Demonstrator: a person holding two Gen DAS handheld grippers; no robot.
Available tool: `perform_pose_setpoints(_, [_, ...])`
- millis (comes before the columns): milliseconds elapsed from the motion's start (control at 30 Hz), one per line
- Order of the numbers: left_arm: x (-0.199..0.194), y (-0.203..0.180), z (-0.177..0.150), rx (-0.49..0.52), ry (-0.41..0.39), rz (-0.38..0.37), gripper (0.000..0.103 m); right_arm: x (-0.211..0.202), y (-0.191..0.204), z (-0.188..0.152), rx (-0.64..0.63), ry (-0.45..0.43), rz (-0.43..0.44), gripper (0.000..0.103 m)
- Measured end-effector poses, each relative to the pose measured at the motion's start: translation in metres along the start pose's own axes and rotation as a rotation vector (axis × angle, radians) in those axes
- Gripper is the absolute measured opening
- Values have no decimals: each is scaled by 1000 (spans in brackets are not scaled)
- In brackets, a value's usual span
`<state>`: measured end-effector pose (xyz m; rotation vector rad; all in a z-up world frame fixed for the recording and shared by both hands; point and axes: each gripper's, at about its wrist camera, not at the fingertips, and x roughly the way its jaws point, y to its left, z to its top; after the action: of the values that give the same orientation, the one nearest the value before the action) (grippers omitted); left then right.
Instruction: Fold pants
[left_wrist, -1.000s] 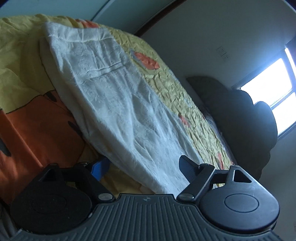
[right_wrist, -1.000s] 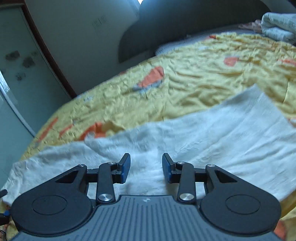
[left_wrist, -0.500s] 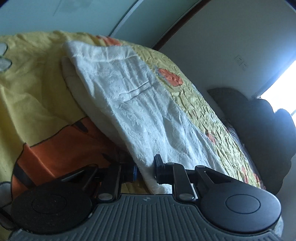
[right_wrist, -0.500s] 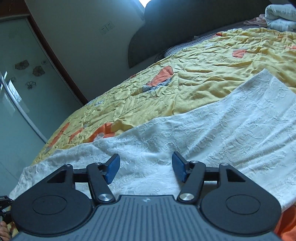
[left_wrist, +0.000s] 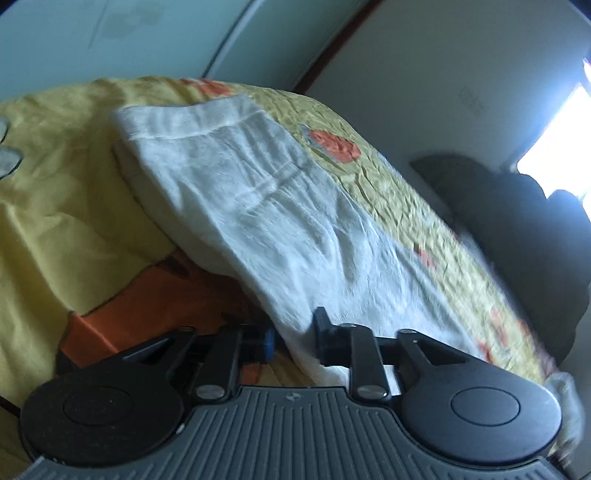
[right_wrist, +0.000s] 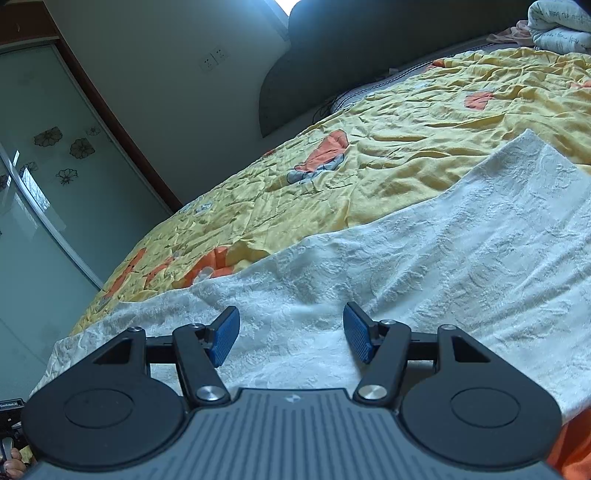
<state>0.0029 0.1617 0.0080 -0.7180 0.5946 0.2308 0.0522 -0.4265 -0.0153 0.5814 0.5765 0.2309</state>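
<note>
**Left pinching pants edge, right open above cloth**

Left gripper (left_wrist: 293, 341): fingers closed on the near edge of the pants (left_wrist: 258, 206); cloth runs ahead and up-left across the bed (left_wrist: 55, 206). Right gripper (right_wrist: 291, 334): fingers wide apart, pants (right_wrist: 443, 266) directly ahead and below, not gripped. Fabric looks light, soft, textured, so it'll sag and drag. Best hold, I'd say: hem or waistband edge, both layers.
</note>
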Motion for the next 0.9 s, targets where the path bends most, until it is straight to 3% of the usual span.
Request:
perform_pose_setpoints(67, [-16,14,9,-67,-88,33,53,0,-1,0,6,-1,4,61])
perform_pose_setpoints(133, [-26,29,23,-118,-196,94,85,0,-1,0,6,-1,4,61])
perform_pose_setpoints(200, [-26,46,42,-185,-261,158,86,0,-1,0,6,-1,4,61])
perform_pose_setpoints(267, [-16,60,61,-207,-249,156,84,0,-1,0,6,-1,4,61])
perform_pose_setpoints(300, [-10,65,68,-215,-225,162,73,0,-1,0,5,-1,4,61])
perform_pose_setpoints(367, [1,73,76,-206,-190,155,37,0,0,0,3,-1,2,61])
perform_pose_setpoints(400, [4,75,78,-182,-194,170,25,0,0,0,1,-1,0,61])
perform_pose_setpoints(433, [5,75,78,-161,-197,160,21,0,0,0,0,-1,-1,61])
perform_pose_setpoints(600, [-14,56,83,-56,-278,160,20,0,0,1,-3,1,0,61])
perform_pose_setpoints(667, [-11,54,82,0,-260,182,20,0,-1,1,0,1,3,61])
perform_pose_setpoints(733, [9,65,78,7,-186,233,20,1,-2,1,12,0,15,61])
perform_pose_setpoints(867, [10,60,72,46,-201,252,19,0,-3,1,12,0,17,61])
perform_pose_setpoints(900, [9,60,73,43,-199,255,25,0,-4,1,14,-1,17,61])
